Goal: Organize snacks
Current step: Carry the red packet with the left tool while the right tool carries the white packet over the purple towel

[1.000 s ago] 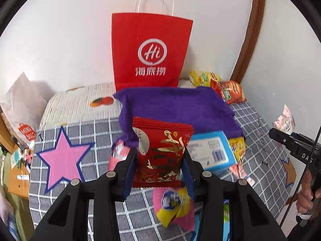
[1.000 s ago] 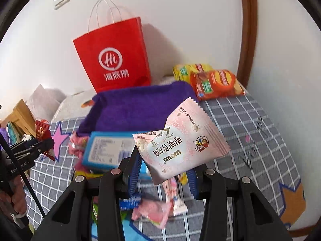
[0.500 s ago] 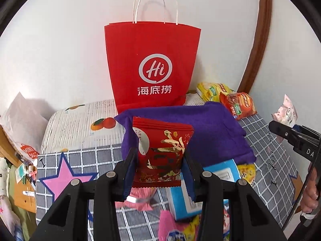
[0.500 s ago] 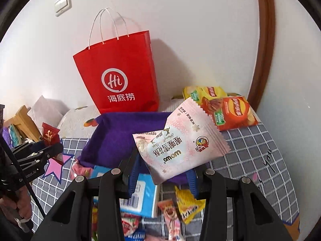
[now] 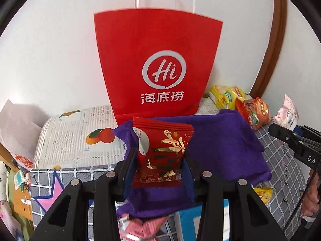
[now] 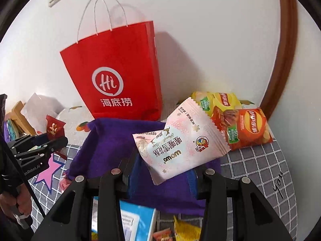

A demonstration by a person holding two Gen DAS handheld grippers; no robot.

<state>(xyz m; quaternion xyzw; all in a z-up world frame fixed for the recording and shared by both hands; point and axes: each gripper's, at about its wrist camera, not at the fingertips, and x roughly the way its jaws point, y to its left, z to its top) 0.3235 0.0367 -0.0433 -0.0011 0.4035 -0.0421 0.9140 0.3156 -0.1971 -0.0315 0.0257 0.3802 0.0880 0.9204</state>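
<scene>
Above the purple cloth point(image 5: 224, 140), the left gripper point(image 5: 159, 160) clamps a red foil snack packet point(image 5: 161, 152); the right gripper point(image 6: 164, 166) clamps a pink snack packet point(image 6: 180, 142); both seem mid-carry; next, I judge, each must rise over the red paper bag's point(image 5: 156, 64) mouth before release.

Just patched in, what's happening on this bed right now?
A person is sorting snacks with hand-held tongs in each hand. The left tongs are shut on a red snack packet, and the right tongs are shut on a pink wowo packet. Both are held up over the purple cloth, facing the red paper bag standing against the wall. Two chip bags lie beside it, and more snacks sit loose on the checked cover.
</scene>
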